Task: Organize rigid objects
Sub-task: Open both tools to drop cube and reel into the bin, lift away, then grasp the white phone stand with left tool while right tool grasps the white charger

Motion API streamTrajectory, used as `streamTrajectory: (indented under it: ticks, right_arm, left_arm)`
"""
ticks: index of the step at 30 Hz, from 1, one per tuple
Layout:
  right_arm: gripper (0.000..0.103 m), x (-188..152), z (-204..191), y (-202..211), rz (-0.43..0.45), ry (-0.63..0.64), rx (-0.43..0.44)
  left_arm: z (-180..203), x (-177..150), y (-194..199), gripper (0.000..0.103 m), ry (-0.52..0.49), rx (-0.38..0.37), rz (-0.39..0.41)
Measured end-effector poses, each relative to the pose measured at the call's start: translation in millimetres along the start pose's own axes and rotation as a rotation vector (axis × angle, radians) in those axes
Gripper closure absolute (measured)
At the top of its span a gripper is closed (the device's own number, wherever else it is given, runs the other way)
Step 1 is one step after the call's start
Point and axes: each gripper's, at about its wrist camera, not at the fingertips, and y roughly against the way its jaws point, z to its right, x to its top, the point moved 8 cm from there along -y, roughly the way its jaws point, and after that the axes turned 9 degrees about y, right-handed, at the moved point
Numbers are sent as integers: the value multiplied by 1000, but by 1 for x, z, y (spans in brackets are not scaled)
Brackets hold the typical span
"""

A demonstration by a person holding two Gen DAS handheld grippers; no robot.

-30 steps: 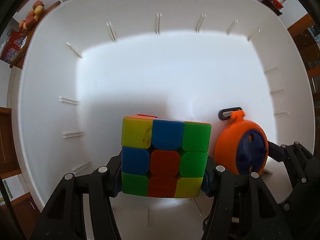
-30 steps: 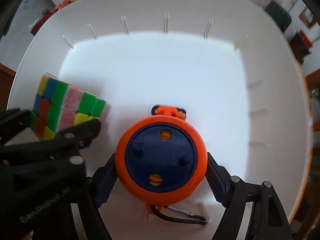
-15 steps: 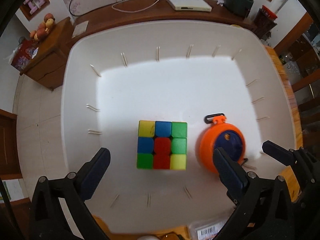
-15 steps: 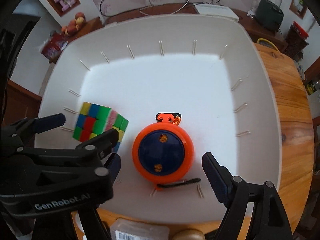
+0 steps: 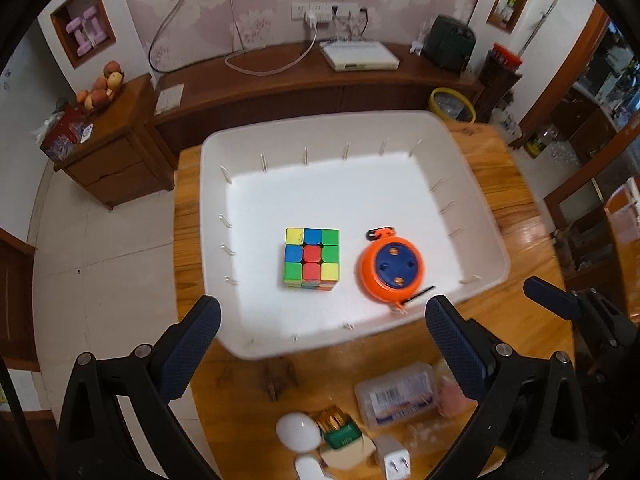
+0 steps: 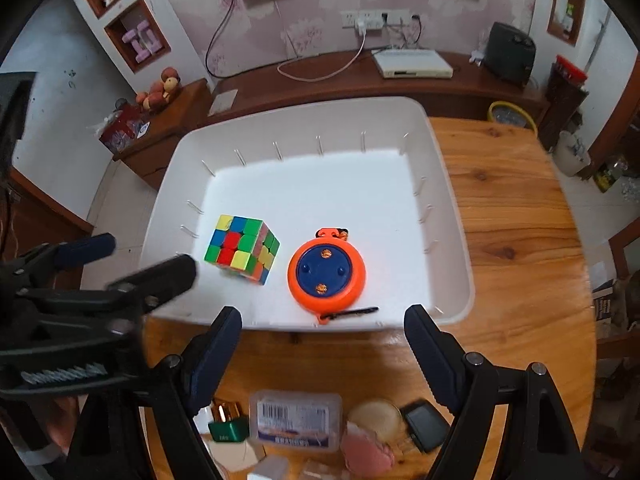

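While both grippers hang above it with jaws spread and empty, the white bin (image 5: pixel 472 184) on the wooden surface (image 6: pixel 516 208) holds two stiff, light pieces. Left gripper (image 5: pixel 320 344) has just let go; right gripper (image 6: pixel 322 344) holds nothing. Puzzle cube (image 5: pixel 312 258) sits at seven o'clock, best pinched on opposite flat faces; orange reel (image 5: pixel 391 266), at five o'clock, looks slippery at its rim.

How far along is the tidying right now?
Done: the puzzle cube and orange reel sit apart in the white bin. In hand: nothing; left tongs and right tongs are open. Left: the clear box and other small items on the table.
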Motion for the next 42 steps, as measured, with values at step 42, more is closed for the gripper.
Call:
streamTrajectory:
  ticks: [42]
  right_arm:
    - [20,-183,-39,73,94,377,44]
  left_arm:
    - [-41,-219,32,1,214,110,-45]
